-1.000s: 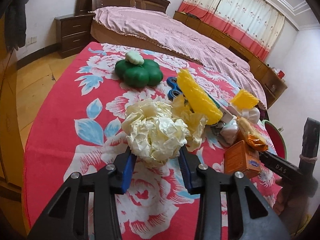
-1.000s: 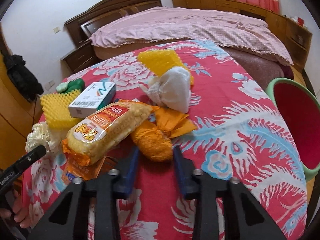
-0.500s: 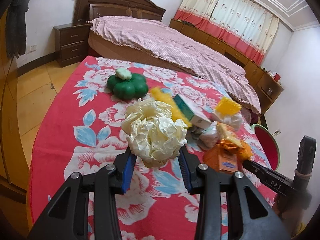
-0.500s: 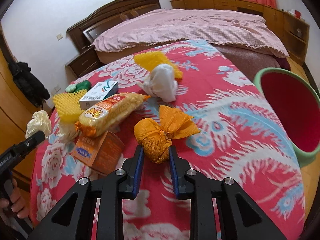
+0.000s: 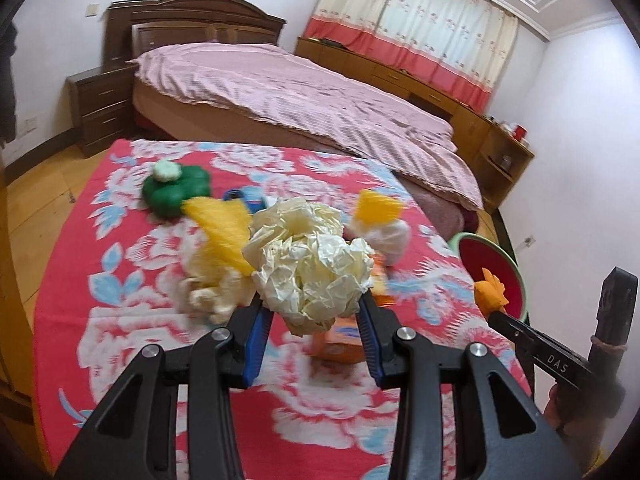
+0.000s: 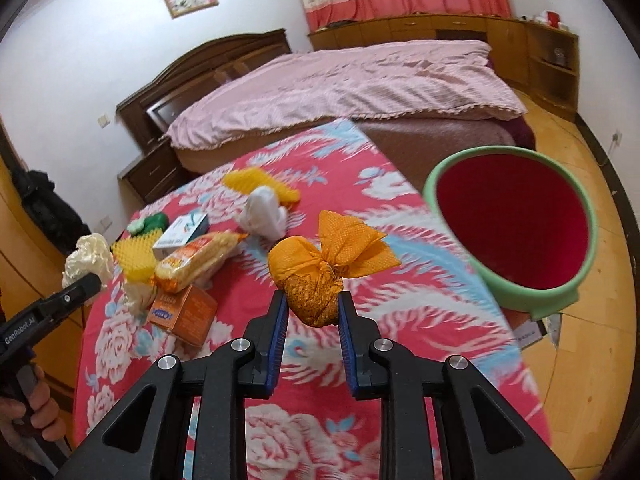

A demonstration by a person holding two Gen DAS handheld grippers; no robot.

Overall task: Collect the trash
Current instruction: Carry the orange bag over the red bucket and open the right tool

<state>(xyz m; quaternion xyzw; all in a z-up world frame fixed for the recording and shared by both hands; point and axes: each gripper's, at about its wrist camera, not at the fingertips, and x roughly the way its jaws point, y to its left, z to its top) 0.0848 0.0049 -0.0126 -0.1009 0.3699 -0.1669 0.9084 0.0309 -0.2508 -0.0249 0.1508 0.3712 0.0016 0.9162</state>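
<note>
1. Left gripper [image 5: 316, 320] is clamped on a crumpled cream paper wad [image 5: 308, 268], lifted clear of the desk [image 5: 120, 340]. Grip sits low on the wad, w/ most of the bulk sticking out past the pads. Loose paper compresses, so it could slide out mid-carry.
2. Right gripper [image 6: 312, 312] is clamped on an orange mesh bundle [image 6: 316, 276], also off the desk, near the right edge. Knotted tail flares up top; it might snag the bin rim on release.
3. Green bin w/ red inside [image 6: 516, 236] stands just past the desk's right edge. Both grippers look headed there, prob. together. Risk: they crowd each other over one opening and one item drops on the floor instead.
4. Bin looks light; a bump from either gripper could tip or shove it.
5. Rest of the trash waits mid-desk: orange carton [image 6: 184, 312], snack pack [image 6: 196, 260], white box [image 6: 182, 230], yellow foam [image 6: 136, 260], white bag [image 6: 262, 212]. A low swing w/ the left load could knock the carton, which lies right under it.
</note>
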